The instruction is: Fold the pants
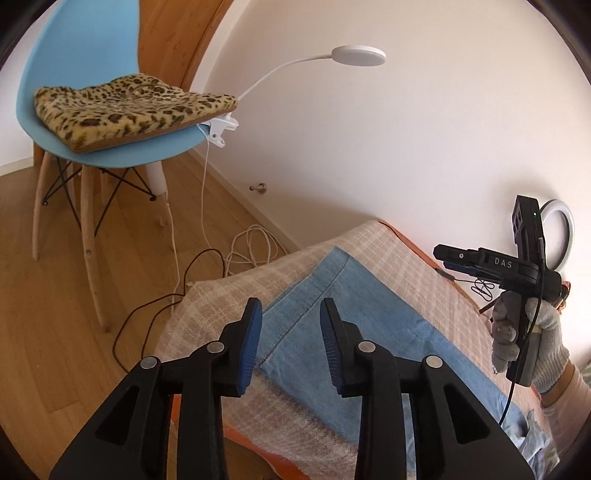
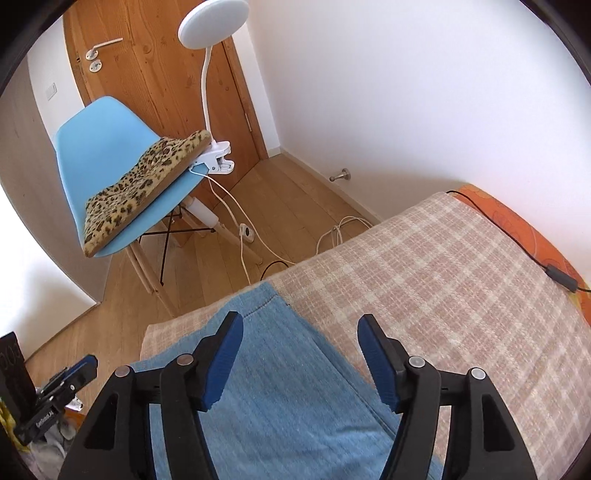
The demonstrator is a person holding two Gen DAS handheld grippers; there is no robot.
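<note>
Light blue denim pants (image 1: 354, 317) lie flat along a beige checked blanket (image 1: 417, 266) on a bed. My left gripper (image 1: 291, 306) hovers just above the hem end of the pants, jaws a little apart, with nothing between the blue pads. In the right wrist view the same pants (image 2: 273, 391) stretch under my right gripper (image 2: 300, 318), which stands wide open and empty above the cloth. A gloved hand (image 1: 535, 339) holds the right gripper (image 1: 448, 255) over the bed's far side. The left gripper (image 2: 83, 365) shows at the lower left edge.
A blue chair (image 2: 99, 147) with a leopard-print cushion (image 2: 147, 177) stands on the wooden floor past the bed end, with a white clip lamp (image 2: 212, 22) fixed to it. Cables (image 2: 332, 232) lie on the floor. A black cable (image 2: 517, 243) runs along the orange sheet by the wall.
</note>
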